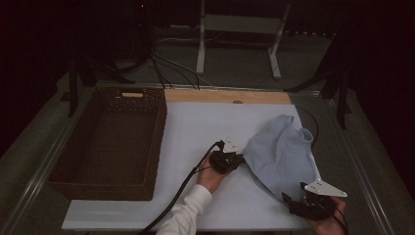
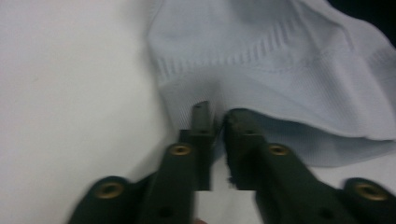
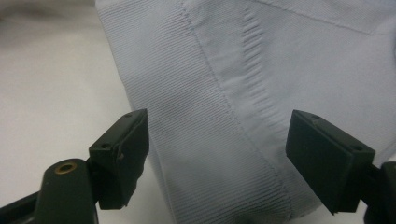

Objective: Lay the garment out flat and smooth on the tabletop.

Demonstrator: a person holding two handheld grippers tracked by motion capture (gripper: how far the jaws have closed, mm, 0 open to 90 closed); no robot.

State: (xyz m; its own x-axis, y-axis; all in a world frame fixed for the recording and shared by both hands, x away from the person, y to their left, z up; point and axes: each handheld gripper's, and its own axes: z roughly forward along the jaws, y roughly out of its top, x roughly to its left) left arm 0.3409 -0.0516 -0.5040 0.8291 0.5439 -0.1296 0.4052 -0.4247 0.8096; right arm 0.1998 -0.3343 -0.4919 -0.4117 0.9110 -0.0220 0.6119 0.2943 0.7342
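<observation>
A pale blue knit garment lies crumpled on the right half of the white table top. My left gripper sits at the garment's left edge; in the left gripper view its jaws are shut on the hem of the garment, with my left gripper pinching a fold. My right gripper is near the front right corner, just below the garment's lower edge. In the right gripper view my right gripper stands open, its jaws wide apart over the ribbed fabric.
A dark brown wicker basket stands on the left side of the table. A wooden strip runs along the table's far edge. Cables trail from the left gripper toward the front. A white stand's legs are on the floor behind.
</observation>
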